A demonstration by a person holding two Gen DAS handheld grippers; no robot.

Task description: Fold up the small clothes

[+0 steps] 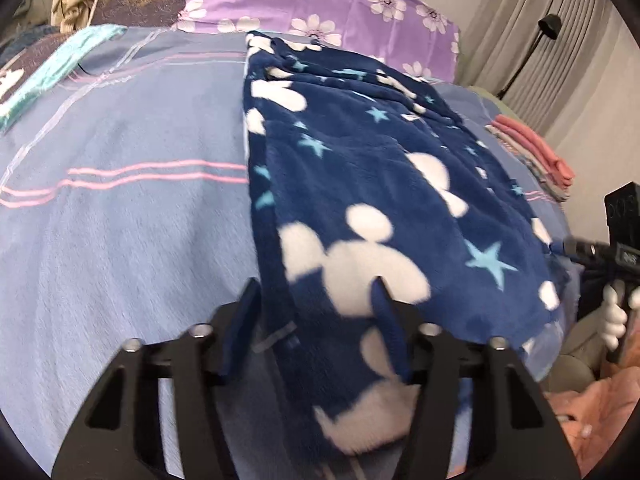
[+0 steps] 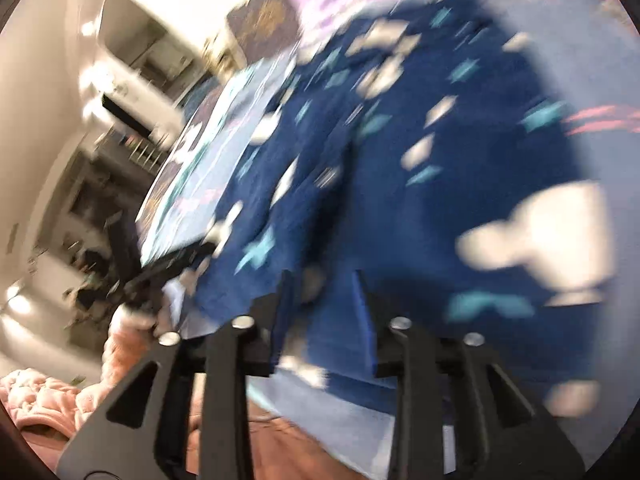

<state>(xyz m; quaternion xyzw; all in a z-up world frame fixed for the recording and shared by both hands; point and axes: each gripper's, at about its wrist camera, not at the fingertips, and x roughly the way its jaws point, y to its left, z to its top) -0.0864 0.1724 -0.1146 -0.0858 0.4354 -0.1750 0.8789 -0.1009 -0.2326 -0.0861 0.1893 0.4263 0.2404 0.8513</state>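
Left wrist view: the navy fleece garment point(image 1: 380, 184) with white shapes and pale stars lies folded on the blue striped bedsheet point(image 1: 120, 220), its near edge between the left gripper point(image 1: 316, 300)'s part-open jaws. Right wrist view is blurred; the right gripper point(image 2: 322, 280) stands part-open over the same fleece, though I cannot tell whether it grips.

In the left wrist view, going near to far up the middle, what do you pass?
Left claw → navy fleece garment with white shapes and stars → purple floral pillow.
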